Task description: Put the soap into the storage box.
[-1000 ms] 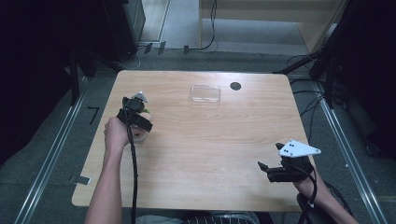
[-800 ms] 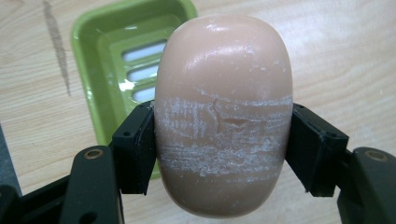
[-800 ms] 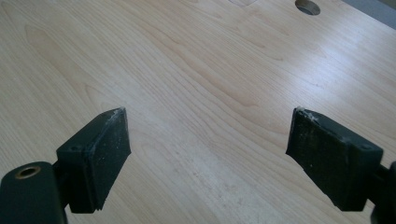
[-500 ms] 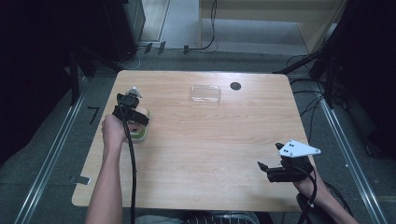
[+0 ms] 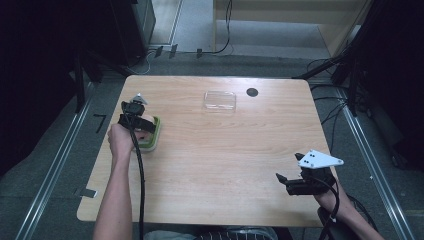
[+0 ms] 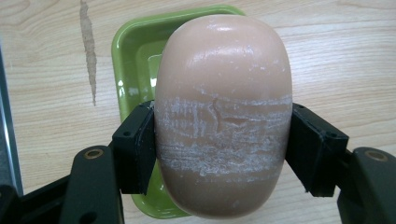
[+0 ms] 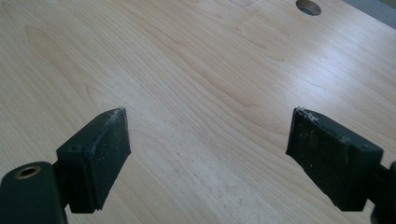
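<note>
1. At 4 o'clock on the wooden table (image 5: 225,165), nearest the person, the right gripper (image 7: 208,154) sits with its 2 jaws spread wide and nothing between them.
2. At 9 o'clock, the left gripper (image 6: 219,144) clamps a pink soap bar (image 6: 223,112) by its sides, directly above a green soap dish (image 6: 133,70).
3. At 12 o'clock, a clear plastic lid (image 5: 220,100) lies flat, with a round hole (image 5: 252,92) in the tabletop just beside it.

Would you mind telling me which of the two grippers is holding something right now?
The left gripper: its black jaws clamp a peach-coloured oval soap bar above the green dish. The right gripper stands open over bare table.
</note>
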The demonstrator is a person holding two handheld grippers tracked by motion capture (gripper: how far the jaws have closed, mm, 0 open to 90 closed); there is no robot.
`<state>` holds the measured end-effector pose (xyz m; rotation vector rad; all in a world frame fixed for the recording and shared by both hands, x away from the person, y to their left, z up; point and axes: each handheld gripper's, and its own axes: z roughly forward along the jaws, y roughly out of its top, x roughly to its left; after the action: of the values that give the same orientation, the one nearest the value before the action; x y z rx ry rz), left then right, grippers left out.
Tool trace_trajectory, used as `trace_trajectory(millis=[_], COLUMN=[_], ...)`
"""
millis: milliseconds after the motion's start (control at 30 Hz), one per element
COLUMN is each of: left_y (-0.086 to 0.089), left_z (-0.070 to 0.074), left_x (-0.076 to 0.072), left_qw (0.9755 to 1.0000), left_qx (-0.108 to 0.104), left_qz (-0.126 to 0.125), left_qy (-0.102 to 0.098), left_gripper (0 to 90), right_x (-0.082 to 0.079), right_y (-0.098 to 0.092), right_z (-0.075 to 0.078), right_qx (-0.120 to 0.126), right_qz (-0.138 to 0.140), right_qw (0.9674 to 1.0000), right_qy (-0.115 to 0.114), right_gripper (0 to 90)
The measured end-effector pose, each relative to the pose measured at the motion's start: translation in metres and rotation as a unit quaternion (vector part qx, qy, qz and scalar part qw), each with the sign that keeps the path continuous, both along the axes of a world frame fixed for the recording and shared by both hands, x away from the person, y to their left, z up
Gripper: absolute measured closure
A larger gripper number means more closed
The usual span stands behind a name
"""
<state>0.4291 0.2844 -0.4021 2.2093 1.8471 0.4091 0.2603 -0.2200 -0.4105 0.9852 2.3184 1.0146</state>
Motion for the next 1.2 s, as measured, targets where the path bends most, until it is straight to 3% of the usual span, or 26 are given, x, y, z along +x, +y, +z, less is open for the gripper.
trace_trajectory(millis=[233,633,1200], left_y=[0.005,0.006,0.002], left_z=[-0.003,-0.021,-0.029], left_x=[0.0,0.004,0.006], left_qw=[0.9998,0.9998,0.9995], left_qx=[-0.004,-0.001,0.011], left_qz=[0.016,0.018,0.031], left_qy=[-0.011,0.003,0.0], left_gripper=[34.0,34.0,33.9], right_x=[0.0,0.0,0.0], right_y=[0.0,0.0,0.0], right_z=[0.0,0.0,0.0], right_qx=[0.0,-0.001,-0.001], right_qz=[0.0,0.001,-0.001], right_qw=[1.0,1.0,1.0], right_qy=[0.0,0.001,0.001], right_gripper=[13.3,13.3,13.3])
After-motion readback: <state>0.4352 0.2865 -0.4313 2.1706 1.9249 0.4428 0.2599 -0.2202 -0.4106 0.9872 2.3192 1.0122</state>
